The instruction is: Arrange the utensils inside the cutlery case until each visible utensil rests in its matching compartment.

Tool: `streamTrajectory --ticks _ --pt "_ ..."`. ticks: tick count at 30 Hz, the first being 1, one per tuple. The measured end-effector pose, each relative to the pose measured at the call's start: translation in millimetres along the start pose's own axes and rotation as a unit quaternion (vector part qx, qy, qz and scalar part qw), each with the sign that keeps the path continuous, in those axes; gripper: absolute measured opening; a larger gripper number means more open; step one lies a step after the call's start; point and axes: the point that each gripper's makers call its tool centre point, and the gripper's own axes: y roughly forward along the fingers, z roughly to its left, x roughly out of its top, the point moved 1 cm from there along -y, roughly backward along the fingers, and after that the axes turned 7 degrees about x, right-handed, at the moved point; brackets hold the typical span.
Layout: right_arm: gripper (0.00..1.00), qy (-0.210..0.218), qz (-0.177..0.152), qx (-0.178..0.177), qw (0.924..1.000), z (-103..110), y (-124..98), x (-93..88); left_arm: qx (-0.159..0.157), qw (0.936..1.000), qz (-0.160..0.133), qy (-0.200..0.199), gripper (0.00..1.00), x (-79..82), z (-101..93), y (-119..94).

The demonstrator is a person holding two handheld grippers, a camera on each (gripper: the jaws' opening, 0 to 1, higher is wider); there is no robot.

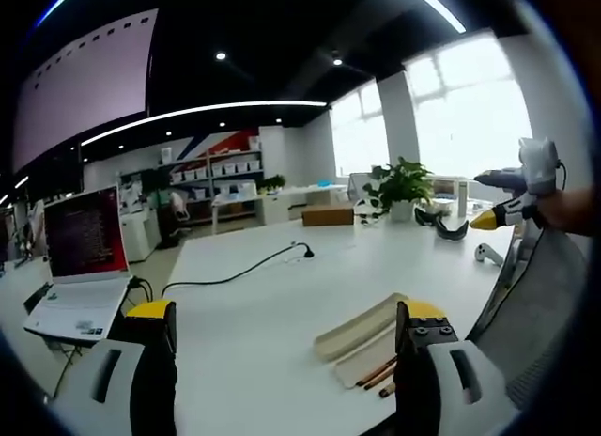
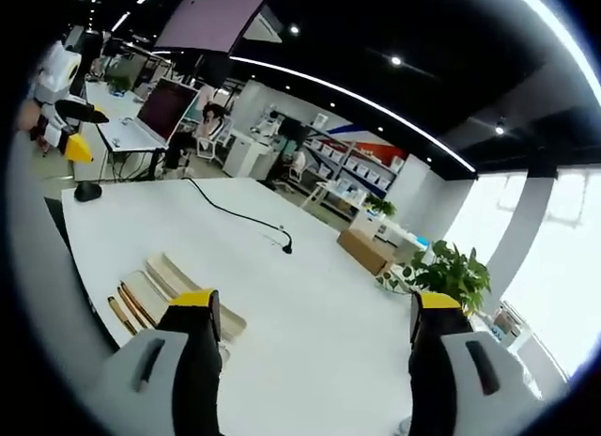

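A beige cutlery case (image 1: 360, 329) lies open near the white table's (image 1: 272, 295) edge, its lid part beside a tray part. Slim copper-coloured utensils (image 1: 379, 372) lie in the tray, partly hidden behind my left jaw. My left gripper (image 1: 286, 314) hovers open above the table, nothing between its yellow-tipped jaws. The right gripper (image 1: 512, 210) is held up at the far right by a hand. In the right gripper view the case (image 2: 178, 281) and utensils (image 2: 127, 306) lie at lower left, my right gripper (image 2: 313, 302) is open and empty, and the left gripper (image 2: 68, 126) hangs far left.
A laptop (image 1: 83, 257) sits on a desk to the left. A black cable (image 1: 239, 274) runs across the table. A cardboard box (image 1: 327, 215), a potted plant (image 1: 404, 185), a dark headset (image 1: 441, 225) and a white controller (image 1: 488, 255) stand at the far end. A grey mesh chair (image 1: 535, 309) is right.
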Motion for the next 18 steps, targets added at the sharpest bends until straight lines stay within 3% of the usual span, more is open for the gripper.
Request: streamTrajectory --ticks 3,10,14,18 --pt "0.85 0.003 0.012 0.001 0.9999 -0.6 1.2 -4.8 -0.003 1.0000 0.000 0.003 1.00 0.1 -2.1 -0.3" --pt "0.84 0.004 0.008 0.004 1.0000 1.2 -0.6 -4.5 0.000 1.0000 -0.002 0.007 0.98 1.3 -4.1 -2.5" --pt "0.74 0.011 -0.011 0.000 0.9999 -3.9 -3.6 -0.1 -0.003 0.9999 -0.002 0.012 0.97 3.0 -7.2 -2.0" --pt "0.72 0.021 0.008 0.015 0.9996 -3.2 0.9 -10.3 -0.011 0.9993 -0.015 0.031 0.95 10.3 -17.9 -2.9"
